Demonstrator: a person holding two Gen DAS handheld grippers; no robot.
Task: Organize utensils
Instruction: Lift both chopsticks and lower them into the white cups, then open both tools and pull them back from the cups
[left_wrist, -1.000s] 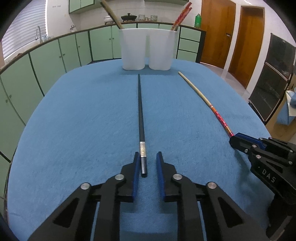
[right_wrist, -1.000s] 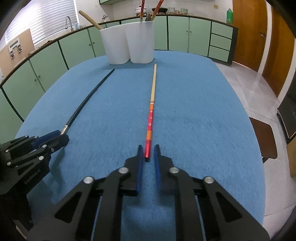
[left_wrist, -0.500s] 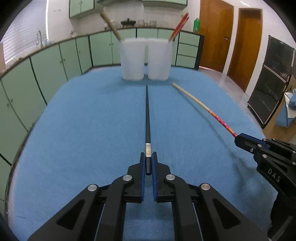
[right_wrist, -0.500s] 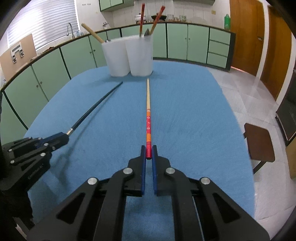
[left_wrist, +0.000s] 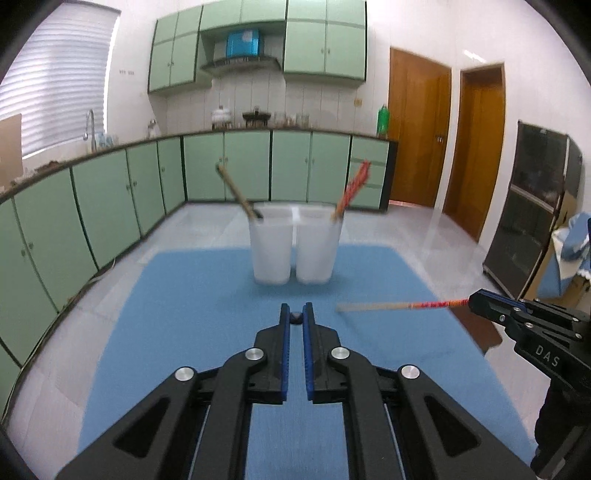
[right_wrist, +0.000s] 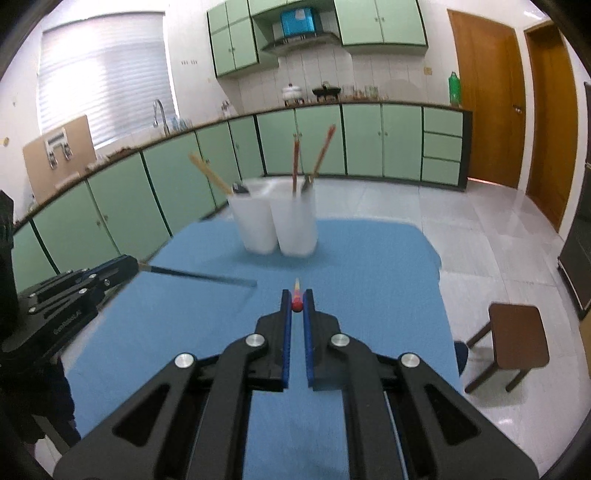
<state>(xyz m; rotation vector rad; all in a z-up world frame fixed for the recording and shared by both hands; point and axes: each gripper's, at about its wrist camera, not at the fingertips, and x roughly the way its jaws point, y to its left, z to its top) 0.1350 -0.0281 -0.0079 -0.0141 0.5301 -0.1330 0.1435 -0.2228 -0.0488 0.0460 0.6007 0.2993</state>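
left wrist view, left gripper (left_wrist: 296, 316) clamped on black chopstick (left_wrist: 296, 316), right gripper (right_wrist: 296, 305) pinching red chopstick (right_wrist: 296, 305)

Left gripper (left_wrist: 296, 316) raised clear of desk, pointing level and forward, blue-padded fingers (left_wrist: 283, 354) pinched on butt end of black chopstick (right_wrist: 199, 275). Right gripper (right_wrist: 296, 305) raised beside it, same level pose, fingers (right_wrist: 308, 343) clamped on red end of red-patterned chopstick (left_wrist: 402, 305). Grippers well apart, side by side.
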